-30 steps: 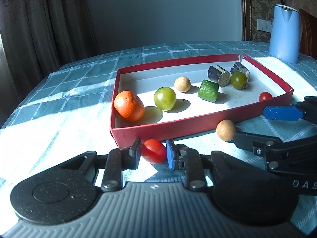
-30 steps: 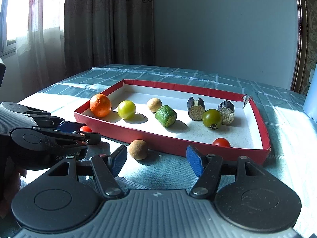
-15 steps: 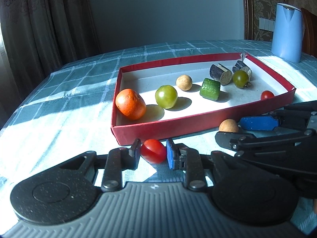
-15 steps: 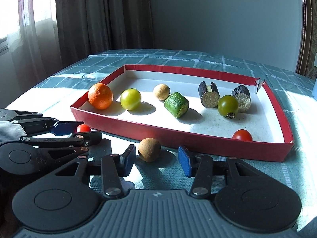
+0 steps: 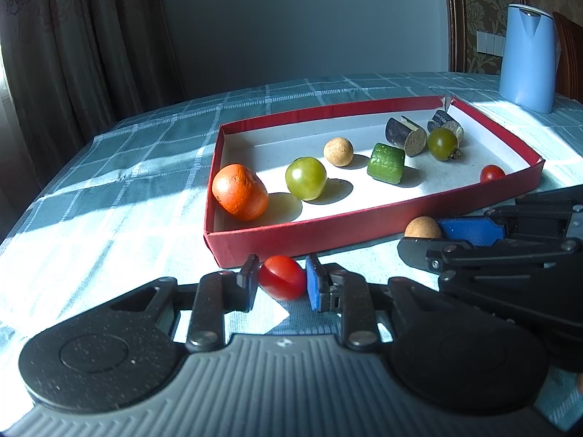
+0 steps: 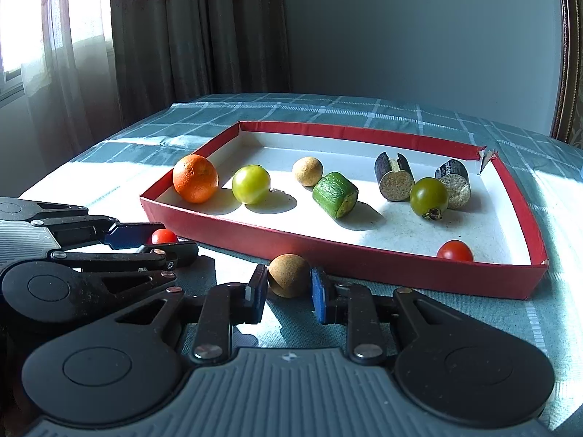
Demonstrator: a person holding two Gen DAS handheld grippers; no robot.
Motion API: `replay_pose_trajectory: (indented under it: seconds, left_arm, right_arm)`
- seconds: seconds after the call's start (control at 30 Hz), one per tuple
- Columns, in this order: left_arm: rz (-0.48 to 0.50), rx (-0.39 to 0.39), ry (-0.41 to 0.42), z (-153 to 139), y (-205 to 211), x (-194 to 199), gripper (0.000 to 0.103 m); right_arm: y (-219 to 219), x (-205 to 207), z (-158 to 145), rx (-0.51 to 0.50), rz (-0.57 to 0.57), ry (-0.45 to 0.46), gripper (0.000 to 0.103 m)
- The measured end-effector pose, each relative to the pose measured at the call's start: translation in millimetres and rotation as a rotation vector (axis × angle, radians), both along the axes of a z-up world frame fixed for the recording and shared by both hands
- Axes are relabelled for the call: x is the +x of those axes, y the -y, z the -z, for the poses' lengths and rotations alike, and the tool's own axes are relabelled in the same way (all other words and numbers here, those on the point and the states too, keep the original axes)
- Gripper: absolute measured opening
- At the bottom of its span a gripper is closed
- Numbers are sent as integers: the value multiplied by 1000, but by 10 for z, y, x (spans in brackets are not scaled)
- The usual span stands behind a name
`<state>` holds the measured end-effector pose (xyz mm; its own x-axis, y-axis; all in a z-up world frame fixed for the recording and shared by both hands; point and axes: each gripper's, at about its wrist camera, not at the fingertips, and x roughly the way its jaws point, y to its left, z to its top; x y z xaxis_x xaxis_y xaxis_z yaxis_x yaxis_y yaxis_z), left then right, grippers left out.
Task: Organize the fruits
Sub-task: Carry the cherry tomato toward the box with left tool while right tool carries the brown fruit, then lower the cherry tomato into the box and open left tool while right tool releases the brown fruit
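Right wrist view: the right tongs have just closed on a tan ball lying on the table in front of the red box, their pads now pinching it from both sides where a moment ago they stood spread around it. Left wrist view: the left tongs pinch a red tomato, also on the table just before the box's near wall, as they did a second ago. With both loose pieces gripped, the pair look ready to be lifted over the wall and set inside, which would leave nothing outside the box.

Inside the box, from its left end to its right, sit an orange, a green tomato, a second tan ball, a cucumber chunk, two dark eggplant chunks with a darker green tomato between them, and a small red tomato against the near wall.

Beyond the box's far right corner stands a blue jug on the checked cloth; curtains hang behind.

The box's near wall stands between each held piece and the floor of the box, and the two tongs lie close side by side, so they could knock together on the way up.
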<state>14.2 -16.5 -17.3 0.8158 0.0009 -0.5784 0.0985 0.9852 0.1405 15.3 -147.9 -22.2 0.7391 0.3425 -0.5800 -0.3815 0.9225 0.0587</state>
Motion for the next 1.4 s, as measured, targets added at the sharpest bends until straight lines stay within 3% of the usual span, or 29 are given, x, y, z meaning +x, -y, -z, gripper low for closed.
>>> replay_pose_trajectory:
  seconds: [0.4,0.77,1.13,1.4]
  left_arm:
    - [21,-4,7,-5,17,-22,24]
    - [82,4,91,-66,96,-164,24]
    - [46,-137,131,-265,-1,-99,24]
    - [30,-71,117,-308,212,213,24]
  right_arm:
    - [92,-72,-33,35,13,20,25]
    - [168,-156,-100,56,26,73,25]
    - [418,-193,-265,127,99,154,25]
    - [450,25,-294,84,128,156,25]
